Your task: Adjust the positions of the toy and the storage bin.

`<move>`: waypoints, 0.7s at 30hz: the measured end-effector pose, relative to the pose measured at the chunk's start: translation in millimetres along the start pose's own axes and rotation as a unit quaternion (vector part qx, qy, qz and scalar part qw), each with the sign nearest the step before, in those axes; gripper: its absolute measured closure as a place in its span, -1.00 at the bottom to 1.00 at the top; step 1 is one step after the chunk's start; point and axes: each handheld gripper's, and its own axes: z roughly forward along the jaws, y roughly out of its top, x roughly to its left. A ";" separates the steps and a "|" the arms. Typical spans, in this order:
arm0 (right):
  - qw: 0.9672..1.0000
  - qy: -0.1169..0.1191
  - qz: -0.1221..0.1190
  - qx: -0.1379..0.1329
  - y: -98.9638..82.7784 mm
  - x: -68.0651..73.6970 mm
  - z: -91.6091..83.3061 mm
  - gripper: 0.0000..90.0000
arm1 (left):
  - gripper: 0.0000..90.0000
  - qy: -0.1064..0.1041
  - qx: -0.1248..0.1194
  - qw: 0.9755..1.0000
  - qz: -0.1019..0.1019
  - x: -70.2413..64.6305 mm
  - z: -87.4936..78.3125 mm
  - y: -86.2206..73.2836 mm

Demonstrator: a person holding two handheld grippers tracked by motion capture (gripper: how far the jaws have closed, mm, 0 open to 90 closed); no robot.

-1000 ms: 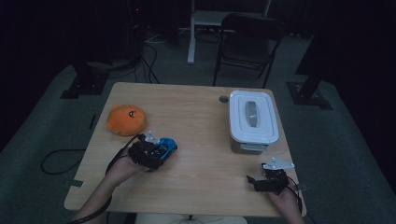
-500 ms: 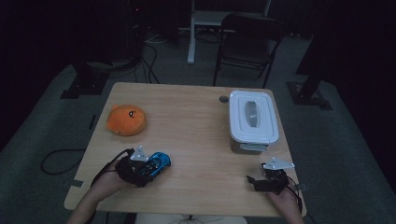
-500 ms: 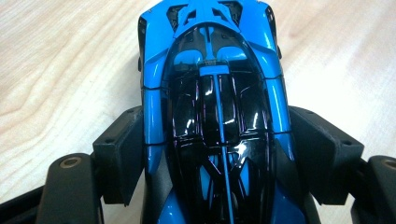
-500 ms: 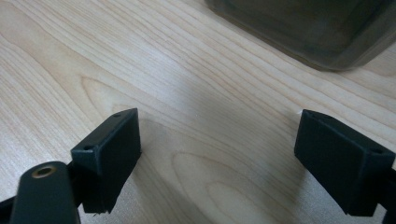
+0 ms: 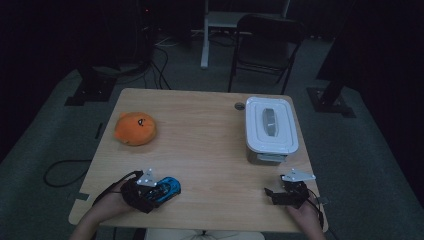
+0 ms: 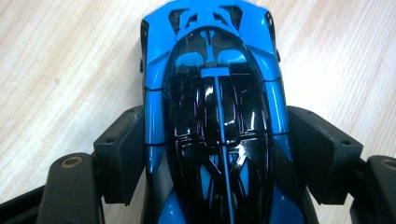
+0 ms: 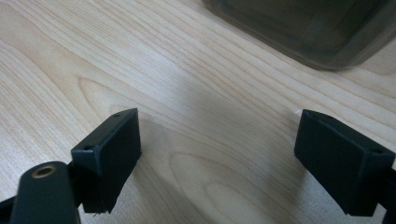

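Left gripper [image 5: 159, 191], lower left of the high view, clamps the blue toy car [image 6: 215, 116] by its flanks. Since a second ago it has carried the car toward the table's [image 5: 200, 145] near edge, away from the orange plush [image 5: 135, 128]: transport seems under way. Right gripper [image 5: 280, 195] rests gaping, empty. Its own view shows the grey container [image 7: 308, 28] wall close ahead.

A bright blue toy car [image 6: 215, 116] with a glossy black canopy is seen, clamped by black jaws; an orange plush toy [image 5: 135, 128], a white-lidded grey container [image 5: 271, 127] and a pale wood-grain table [image 5: 200, 125] are shown
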 end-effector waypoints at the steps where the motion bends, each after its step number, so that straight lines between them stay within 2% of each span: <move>1: 1.000 0.000 0.000 0.000 0.0 0.0 0.0 -0.69 | -0.41 -0.003 -0.003 1.000 -0.002 0.7 0.2 -1.0; 3: 1.000 0.000 0.000 0.000 0.0 0.0 0.0 -0.69 | -0.42 -0.005 -0.002 1.000 0.002 2.1 2.7 -3.6; 4: 1.000 0.000 0.000 0.000 0.0 0.0 0.0 -0.69 | -0.42 -0.008 -0.011 1.000 -0.005 2.8 3.6 -4.8; 8: 1.000 0.000 0.001 0.000 0.0 0.1 0.0 -0.69 | -0.46 -0.010 -0.016 1.000 -0.016 3.9 4.7 -6.0; 11: 1.000 0.000 0.000 0.000 0.0 0.0 0.0 -0.69 | -0.47 -0.011 -0.010 1.000 -0.021 3.4 4.2 -4.8; 13: 1.000 0.000 0.000 0.000 0.0 0.1 0.0 -0.69 | -0.51 -0.010 -0.003 0.999 -0.034 4.1 2.7 -3.6; 17: 1.000 0.000 0.000 0.000 0.0 0.1 0.0 -0.69 | -0.51 -0.017 -0.028 0.998 -0.048 6.2 -11.3 -1.6; 19: 1.000 0.000 0.000 0.000 0.0 0.1 0.0 -0.69 | -0.54 -0.010 -0.039 0.998 -0.053 8.3 -19.4 -0.9; 21: 1.000 0.000 0.000 0.000 0.0 0.0 0.0 -0.69 | -0.56 0.008 -0.052 0.997 -0.063 13.6 -28.5 -1.8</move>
